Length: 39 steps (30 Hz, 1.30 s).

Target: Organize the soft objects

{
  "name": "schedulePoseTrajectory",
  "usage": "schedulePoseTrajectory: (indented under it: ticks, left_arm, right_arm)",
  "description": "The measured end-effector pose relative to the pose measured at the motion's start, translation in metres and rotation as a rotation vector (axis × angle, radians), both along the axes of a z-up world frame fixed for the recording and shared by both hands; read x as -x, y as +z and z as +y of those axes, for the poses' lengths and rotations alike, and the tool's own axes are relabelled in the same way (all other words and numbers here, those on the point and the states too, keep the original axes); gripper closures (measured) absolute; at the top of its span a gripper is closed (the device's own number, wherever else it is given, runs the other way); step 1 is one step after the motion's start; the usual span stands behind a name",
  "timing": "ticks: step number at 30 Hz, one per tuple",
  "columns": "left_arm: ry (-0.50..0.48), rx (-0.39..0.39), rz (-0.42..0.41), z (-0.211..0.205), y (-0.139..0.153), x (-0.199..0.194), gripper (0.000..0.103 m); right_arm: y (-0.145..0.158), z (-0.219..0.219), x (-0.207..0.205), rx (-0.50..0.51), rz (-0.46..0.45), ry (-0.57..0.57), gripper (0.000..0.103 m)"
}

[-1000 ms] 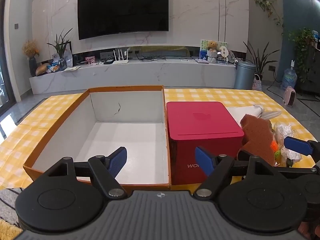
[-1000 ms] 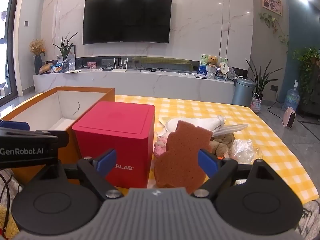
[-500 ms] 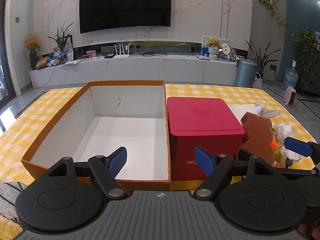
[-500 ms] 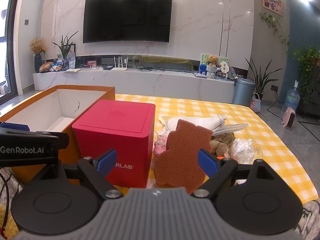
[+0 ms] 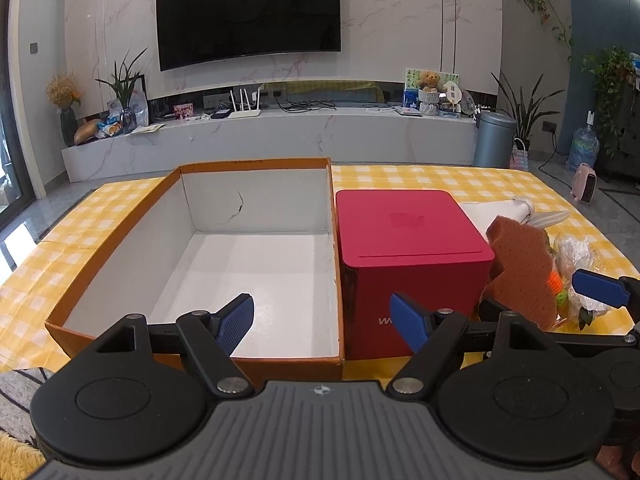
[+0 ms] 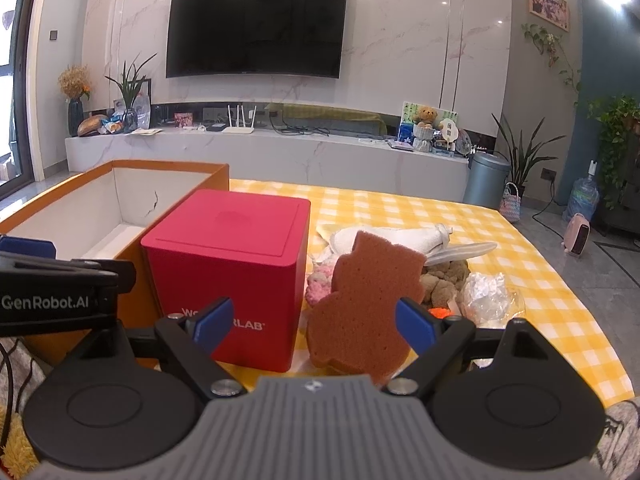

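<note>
Nothing on the table has moved since a moment ago, and both grippers stay spread wide with nothing in them.

Straight in front of the right gripper a brown sponge shaped like a bear stands up on the yellow checked cloth, right in the gap between the blue fingers, but they are not touching it. Behind the sponge lies a small heap: a white towel, a pink fluffy thing, a tan plush toy and a crinkly clear bag. On its left stands a red box. Over the near edge of the big orange box, which is white inside, hangs the left gripper, and the sponge is well off to its right.
</note>
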<state>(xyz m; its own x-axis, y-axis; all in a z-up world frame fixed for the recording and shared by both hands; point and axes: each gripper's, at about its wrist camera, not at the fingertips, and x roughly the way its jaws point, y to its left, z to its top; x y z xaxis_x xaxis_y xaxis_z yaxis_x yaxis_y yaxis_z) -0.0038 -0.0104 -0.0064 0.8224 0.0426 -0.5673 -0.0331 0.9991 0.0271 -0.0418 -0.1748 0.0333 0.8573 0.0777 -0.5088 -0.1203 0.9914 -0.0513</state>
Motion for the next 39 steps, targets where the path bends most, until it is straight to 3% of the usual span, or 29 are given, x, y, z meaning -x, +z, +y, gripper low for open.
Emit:
schedulePoseTrajectory:
  ticks: [27,39]
  left_arm:
    - [0.008,0.006,0.027,0.001,-0.003,-0.003,0.012]
    - [0.038,-0.029,-0.037,-0.01,0.007,0.002,0.012]
  right_arm:
    - [-0.002,0.002,-0.003,0.017,0.021,0.001,0.016]
    - [0.004,-0.004,-0.003,-0.011,-0.002,-0.01,0.015]
